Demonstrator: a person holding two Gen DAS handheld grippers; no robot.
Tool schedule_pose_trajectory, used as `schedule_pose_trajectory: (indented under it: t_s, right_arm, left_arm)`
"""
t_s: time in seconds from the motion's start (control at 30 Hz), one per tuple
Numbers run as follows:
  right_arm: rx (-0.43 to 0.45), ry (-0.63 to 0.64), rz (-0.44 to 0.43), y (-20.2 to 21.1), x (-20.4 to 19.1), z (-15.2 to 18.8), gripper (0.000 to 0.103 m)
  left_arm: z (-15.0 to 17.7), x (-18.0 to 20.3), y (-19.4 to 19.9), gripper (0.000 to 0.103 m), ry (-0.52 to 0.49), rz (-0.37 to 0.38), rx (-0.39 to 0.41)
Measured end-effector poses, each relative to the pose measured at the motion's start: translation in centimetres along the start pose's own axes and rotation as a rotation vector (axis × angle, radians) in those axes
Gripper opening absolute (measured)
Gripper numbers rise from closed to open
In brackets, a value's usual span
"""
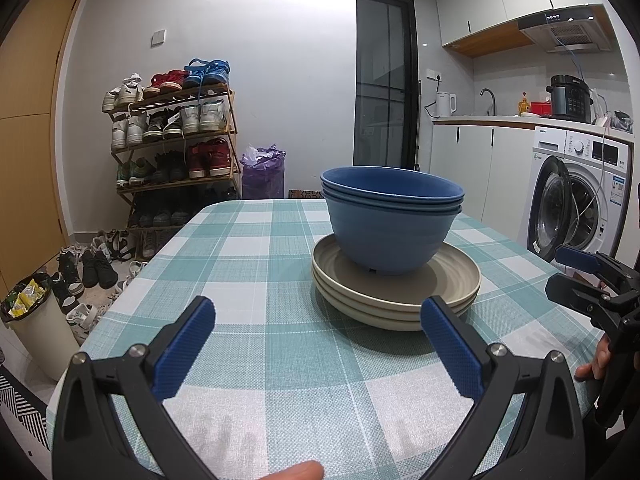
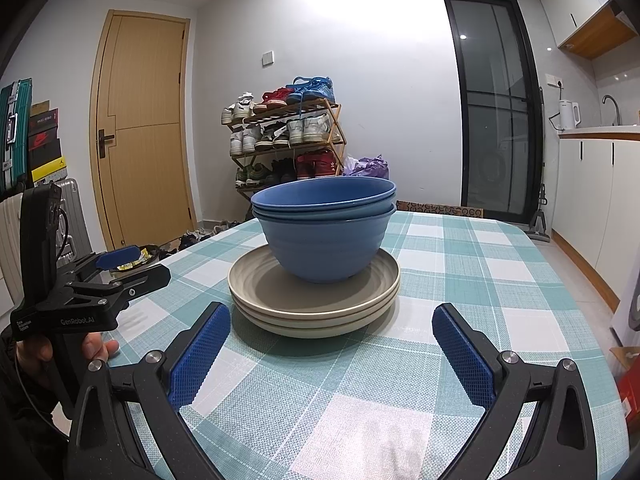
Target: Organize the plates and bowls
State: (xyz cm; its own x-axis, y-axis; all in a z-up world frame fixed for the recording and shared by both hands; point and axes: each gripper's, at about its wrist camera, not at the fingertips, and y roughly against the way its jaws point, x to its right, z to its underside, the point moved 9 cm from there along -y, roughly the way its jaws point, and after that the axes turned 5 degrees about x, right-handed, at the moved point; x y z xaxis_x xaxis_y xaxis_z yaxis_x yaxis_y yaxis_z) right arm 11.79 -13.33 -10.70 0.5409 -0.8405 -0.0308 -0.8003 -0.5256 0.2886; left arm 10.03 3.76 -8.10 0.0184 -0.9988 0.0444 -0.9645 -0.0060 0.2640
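Observation:
Nested blue bowls (image 1: 390,220) (image 2: 326,232) stand upright on a stack of beige plates (image 1: 452,280) (image 2: 256,280) near the middle of the checked table (image 1: 280,360) (image 2: 460,264). My left gripper (image 1: 318,320) hovers open in front of the stack and slightly left of it, nothing between its blue pads (image 1: 182,354). My right gripper (image 2: 332,326) is open too, facing the stack from the near side, apart from the plates. Each gripper shows in the other's view: the right gripper (image 1: 566,270) at the right edge, the left gripper (image 2: 132,264) at the left, held by a hand (image 2: 94,350).
A shoe rack (image 1: 176,148) and purple bag (image 1: 262,174) stand behind the table. A bin (image 1: 36,320) and loose shoes sit on the floor left. A washing machine (image 1: 576,196) and counter are right. A wooden door (image 2: 140,128) is at the back left.

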Motion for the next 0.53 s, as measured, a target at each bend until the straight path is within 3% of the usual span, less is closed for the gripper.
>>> schedule_pose_trajectory:
  t_s: [0.53]
  right_arm:
    - [0.000,0.003,-0.004,0.09,-0.15,-0.01,0.103]
  left_arm:
    - [0.01,-0.01,0.16,0.103,0.010,0.016,0.003]
